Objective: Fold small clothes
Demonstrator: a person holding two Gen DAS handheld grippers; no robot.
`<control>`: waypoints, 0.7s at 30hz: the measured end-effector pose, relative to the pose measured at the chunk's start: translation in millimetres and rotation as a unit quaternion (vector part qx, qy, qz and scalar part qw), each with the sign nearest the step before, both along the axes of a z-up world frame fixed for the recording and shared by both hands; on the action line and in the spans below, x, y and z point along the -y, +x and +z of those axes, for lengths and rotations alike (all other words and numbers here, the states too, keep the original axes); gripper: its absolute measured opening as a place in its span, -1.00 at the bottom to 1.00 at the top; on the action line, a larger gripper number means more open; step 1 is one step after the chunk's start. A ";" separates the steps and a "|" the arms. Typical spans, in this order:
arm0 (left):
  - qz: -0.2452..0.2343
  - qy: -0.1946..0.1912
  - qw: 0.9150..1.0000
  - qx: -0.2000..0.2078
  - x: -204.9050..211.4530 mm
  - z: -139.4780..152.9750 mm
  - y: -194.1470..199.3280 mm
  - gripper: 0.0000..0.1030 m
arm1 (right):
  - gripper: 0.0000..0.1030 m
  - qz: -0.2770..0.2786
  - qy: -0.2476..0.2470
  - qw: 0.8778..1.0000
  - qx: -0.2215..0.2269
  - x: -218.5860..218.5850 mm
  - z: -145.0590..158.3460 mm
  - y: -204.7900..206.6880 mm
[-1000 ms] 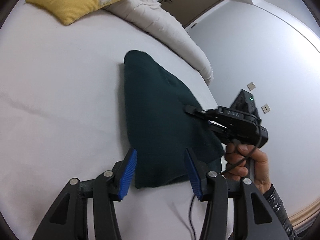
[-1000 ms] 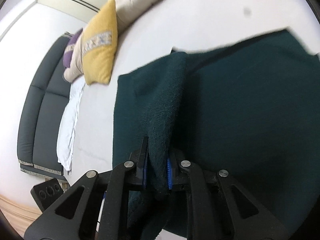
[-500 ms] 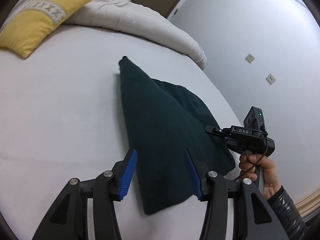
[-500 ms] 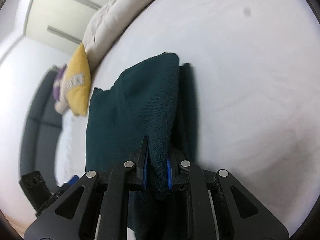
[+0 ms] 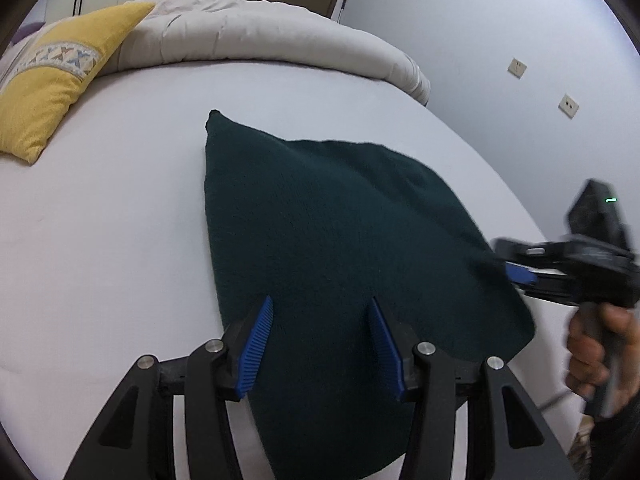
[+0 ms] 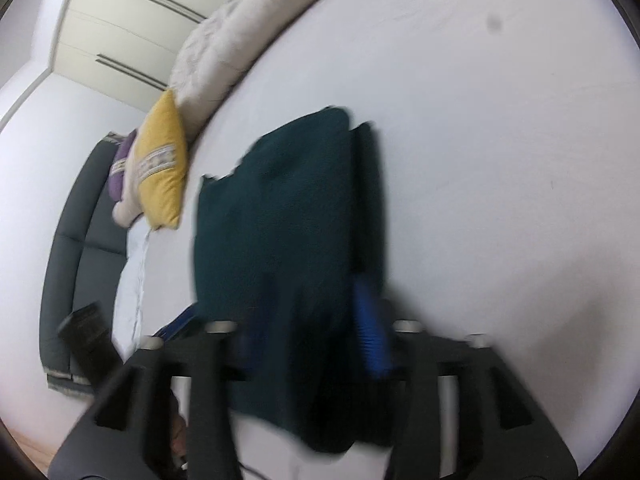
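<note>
Firstly, left wrist view: the left gripper [image 5: 320, 344] hovers over the near part of a dark green knitted garment [image 5: 328, 232], its blue pads apart and nothing clamped between them. The garment lies folded and flat on the white bed sheet [image 5: 112, 216], filling the centre of the frame. At 3 o'clock a hand [image 5: 596, 356] holds the right gripper [image 5: 516, 270] at the garment's right edge. A yellow cushion [image 5: 52, 92] sits at 10 o'clock and a cream duvet [image 5: 280, 48] at 12 o'clock.

Right wrist view, blurred: the right gripper [image 6: 308, 340] has its jaws opening, a fold of the garment [image 6: 280, 224] between them, the visible blue pad [image 6: 370, 332] standing clear at its right. The sheet [image 6: 500, 160] fills 1 to 5 o'clock; the cushion [image 6: 164, 168] lies at 9 o'clock.
</note>
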State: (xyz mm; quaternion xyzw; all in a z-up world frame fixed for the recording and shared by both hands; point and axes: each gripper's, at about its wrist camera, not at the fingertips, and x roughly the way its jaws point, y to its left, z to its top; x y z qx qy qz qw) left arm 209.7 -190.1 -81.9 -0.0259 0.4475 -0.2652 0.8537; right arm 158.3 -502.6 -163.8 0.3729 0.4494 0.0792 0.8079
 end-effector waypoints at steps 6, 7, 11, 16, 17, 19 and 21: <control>-0.002 0.014 1.000 -0.004 3.2 -2.1 -1.0 0.02 | -0.78 0.037 -0.084 0.995 -0.038 -32.1 -4.2 -37.0; -0.003 0.015 1.000 -0.005 2.9 -2.2 -0.9 0.01 | -0.86 0.023 -0.067 0.997 -0.043 -23.8 -11.3 -42.1; 0.000 0.009 1.000 -0.004 2.2 0.4 -3.2 0.00 | -0.91 -0.021 -0.008 1.000 -0.021 -2.6 -24.8 -69.3; -0.001 0.017 0.999 0.034 12.7 16.2 -2.1 -0.01 | -0.93 -0.027 0.027 0.999 -0.011 6.3 -38.0 -80.2; 0.000 0.019 0.999 0.040 15.9 18.6 2.5 -0.01 | -0.93 -0.024 0.023 0.999 -0.010 5.7 -37.0 -80.9; 0.009 0.015 0.999 0.037 23.3 19.9 23.4 -0.01 | -0.92 -0.016 0.009 1.000 -0.009 2.6 -34.5 -78.0; 0.026 0.026 0.999 0.029 27.4 13.8 46.1 -0.01 | -0.92 -0.008 0.003 1.000 -0.011 0.9 -32.9 -78.2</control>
